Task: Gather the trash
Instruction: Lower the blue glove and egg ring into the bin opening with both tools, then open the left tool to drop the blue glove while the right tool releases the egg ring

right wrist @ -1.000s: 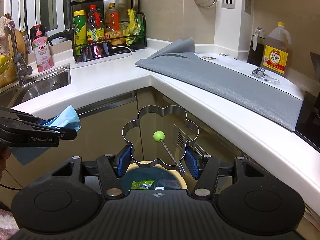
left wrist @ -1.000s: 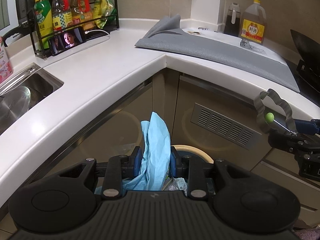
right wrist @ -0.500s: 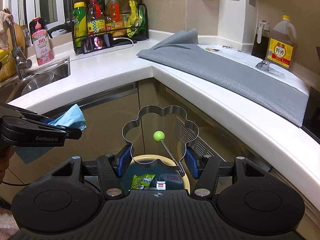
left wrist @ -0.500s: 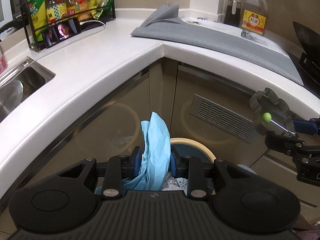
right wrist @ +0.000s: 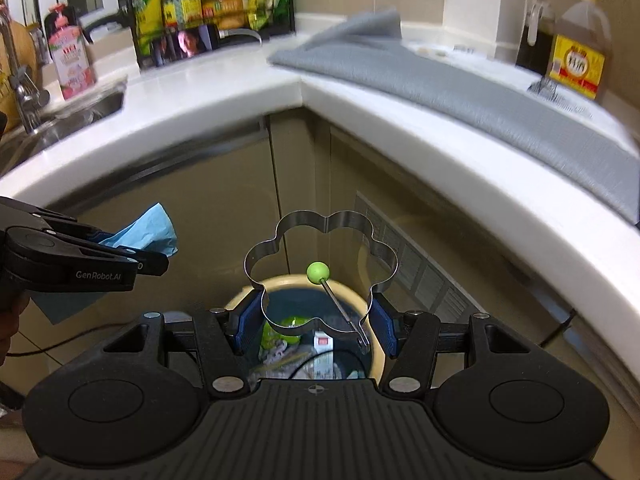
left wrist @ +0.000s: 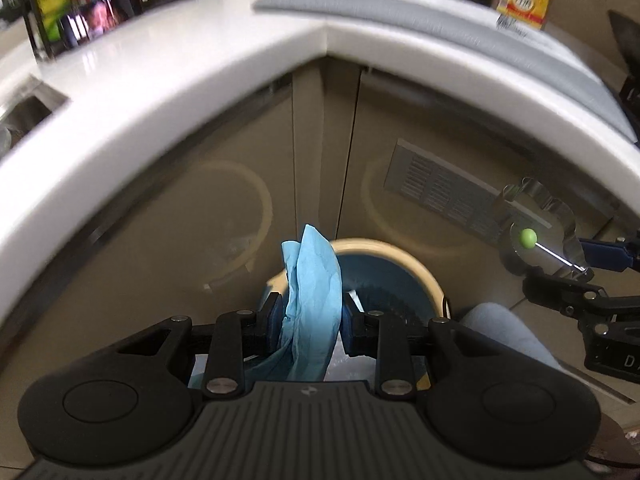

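Observation:
My left gripper [left wrist: 308, 318] is shut on a crumpled light blue glove [left wrist: 314, 276], held just above the near rim of a round trash bin [left wrist: 412, 266] with a cream rim and dark blue liner. My right gripper [right wrist: 316, 322] is shut on a flower-shaped metal egg ring [right wrist: 320, 264] with a green knob, held over the same bin [right wrist: 240, 300]. The bin holds wrappers and a small carton. The left gripper with the glove [right wrist: 144, 236] also shows at the left of the right wrist view. The right gripper with the ring [left wrist: 538, 236] shows at the right of the left wrist view.
A white corner countertop [right wrist: 280, 84] overhangs beige cabinets with a vent grille [left wrist: 448, 188]. A grey mat [right wrist: 480, 100], an oil bottle [right wrist: 580, 52], a bottle rack [right wrist: 208, 4] and a sink [right wrist: 68, 120] are on top. A person's leg [left wrist: 504, 332] is right of the bin.
Both grippers have dropped lower and tilted down toward the bin. The bin now shows larger under both. The glove and the egg ring stay gripped.

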`<state>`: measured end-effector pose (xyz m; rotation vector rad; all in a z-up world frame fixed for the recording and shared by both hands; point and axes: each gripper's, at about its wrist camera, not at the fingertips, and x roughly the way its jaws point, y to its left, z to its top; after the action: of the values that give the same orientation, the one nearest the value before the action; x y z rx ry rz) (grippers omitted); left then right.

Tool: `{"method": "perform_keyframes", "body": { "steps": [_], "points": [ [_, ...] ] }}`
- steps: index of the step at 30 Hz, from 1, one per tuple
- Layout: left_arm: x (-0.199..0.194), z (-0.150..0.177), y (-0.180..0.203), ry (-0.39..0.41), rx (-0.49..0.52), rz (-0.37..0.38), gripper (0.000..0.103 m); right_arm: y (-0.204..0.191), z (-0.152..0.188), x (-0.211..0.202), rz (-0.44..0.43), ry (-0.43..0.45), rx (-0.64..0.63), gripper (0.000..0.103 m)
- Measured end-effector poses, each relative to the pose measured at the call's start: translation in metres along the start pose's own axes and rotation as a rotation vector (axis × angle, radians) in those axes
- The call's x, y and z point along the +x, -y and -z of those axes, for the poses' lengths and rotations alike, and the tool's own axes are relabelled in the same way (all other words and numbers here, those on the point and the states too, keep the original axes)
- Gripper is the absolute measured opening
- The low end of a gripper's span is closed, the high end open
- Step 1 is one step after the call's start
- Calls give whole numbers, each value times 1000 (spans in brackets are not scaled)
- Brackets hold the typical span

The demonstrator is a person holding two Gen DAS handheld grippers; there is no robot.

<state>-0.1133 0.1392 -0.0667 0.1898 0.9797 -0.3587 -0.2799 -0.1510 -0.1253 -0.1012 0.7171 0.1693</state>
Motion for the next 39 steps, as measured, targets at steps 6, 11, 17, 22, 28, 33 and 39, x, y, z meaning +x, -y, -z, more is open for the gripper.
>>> {"method": "perform_keyframes", "body": {
  "steps": [6,11,17,22,28,33,39],
  "points": [
    [63,1,2,-138,-5,2,33,12,5,60,-15,-143,56,60],
    [111,7,5,-242,21,-5,33,16,8,105,-13,-230,58,60],
    [151,14,1,-342,21,8,33,14,7,147,-26,-314,53,60],
    [173,15,4,-388,25,9,33,13,4,174,-46,-381,64,60],
    [189,20,8,-417,45,4,36,12,1,189,-59,-407,53,60],
    [189,21,7,-429,57,20,92,23,1,187,-99,-389,91,78],
    [175,19,0,-410,57,41,103,33,-1,172,-55,-372,126,89]
  ]
}}
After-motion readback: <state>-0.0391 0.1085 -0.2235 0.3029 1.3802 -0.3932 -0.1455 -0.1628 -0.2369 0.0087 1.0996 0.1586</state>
